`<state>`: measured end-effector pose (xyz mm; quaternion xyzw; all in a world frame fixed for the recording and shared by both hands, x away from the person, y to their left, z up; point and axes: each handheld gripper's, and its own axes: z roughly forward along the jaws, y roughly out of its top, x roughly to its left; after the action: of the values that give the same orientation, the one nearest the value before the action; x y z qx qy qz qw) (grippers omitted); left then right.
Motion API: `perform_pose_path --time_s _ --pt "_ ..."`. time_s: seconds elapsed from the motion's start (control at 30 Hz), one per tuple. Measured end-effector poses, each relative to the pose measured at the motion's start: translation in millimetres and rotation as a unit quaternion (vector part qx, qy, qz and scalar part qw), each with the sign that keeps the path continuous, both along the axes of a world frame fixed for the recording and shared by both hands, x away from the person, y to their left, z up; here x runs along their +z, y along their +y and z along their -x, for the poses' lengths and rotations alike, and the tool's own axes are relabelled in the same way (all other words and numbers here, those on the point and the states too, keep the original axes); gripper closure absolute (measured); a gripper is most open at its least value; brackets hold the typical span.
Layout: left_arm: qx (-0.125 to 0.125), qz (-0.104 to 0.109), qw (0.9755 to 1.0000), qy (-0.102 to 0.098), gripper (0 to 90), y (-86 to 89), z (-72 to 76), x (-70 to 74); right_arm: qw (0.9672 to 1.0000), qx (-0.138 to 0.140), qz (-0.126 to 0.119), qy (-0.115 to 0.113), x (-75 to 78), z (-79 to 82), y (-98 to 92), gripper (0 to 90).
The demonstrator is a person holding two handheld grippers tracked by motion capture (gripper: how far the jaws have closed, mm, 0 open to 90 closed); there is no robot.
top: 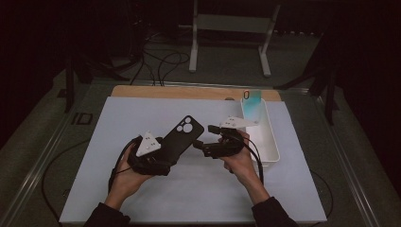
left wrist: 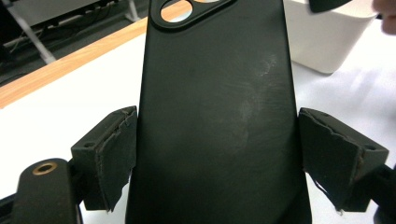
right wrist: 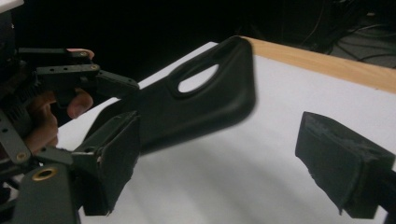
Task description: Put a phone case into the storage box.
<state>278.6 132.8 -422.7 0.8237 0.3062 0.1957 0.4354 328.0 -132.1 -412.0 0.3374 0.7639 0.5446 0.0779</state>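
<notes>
Phone case [top: 178, 137], black and soft, is sitting clamped across its width between the pads of my left gripper [left wrist: 215, 158], lifted off the white mat [top: 142, 118] with its camera cutout pointing away from me toward the far edge. I am holding my right gripper [top: 204, 138] just beside its free end, jaws standing apart with nothing between them; in the right gripper view the case's rounded corner is floating ahead of my near pad [right wrist: 114, 158], not touching it. To do this handover well, I am judging that I should keep my left hand steady, bring the right jaws squarely over the case's long edges near the cutout, and close only once both pads face flat sides, since the soft shell may buckle or twist out. Farther right, the white bin [top: 269, 142] is waiting, with a pale teal case [top: 251, 101] leaning in its far end.
</notes>
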Motion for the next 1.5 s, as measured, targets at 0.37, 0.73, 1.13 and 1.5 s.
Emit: perform_pose_path --time_s 0.37,0.73,1.13,1.5 --pt "-0.004 0.001 0.9999 -0.013 15.7 -15.2 4.0 -2.6 0.9979 0.033 -0.025 0.05 -2.2 -3.8 7.5 43.9" --pt "0.001 -0.019 0.9997 -0.017 15.7 -22.2 5.4 -7.2 0.9952 0.047 -0.042 0.075 0.3 -3.8 13.6 64.4" --pt "0.002 -0.052 0.9987 -0.002 15.3 -29.2 3.7 -12.0 0.9924 0.078 -0.051 0.08 3.2 3.4 24.1 85.4" --pt "0.001 0.008 0.999 0.044 13.4 -8.6 -4.6 -13.9 0.9952 0.075 -0.028 0.057 6.7 3.7 18.6 85.6"
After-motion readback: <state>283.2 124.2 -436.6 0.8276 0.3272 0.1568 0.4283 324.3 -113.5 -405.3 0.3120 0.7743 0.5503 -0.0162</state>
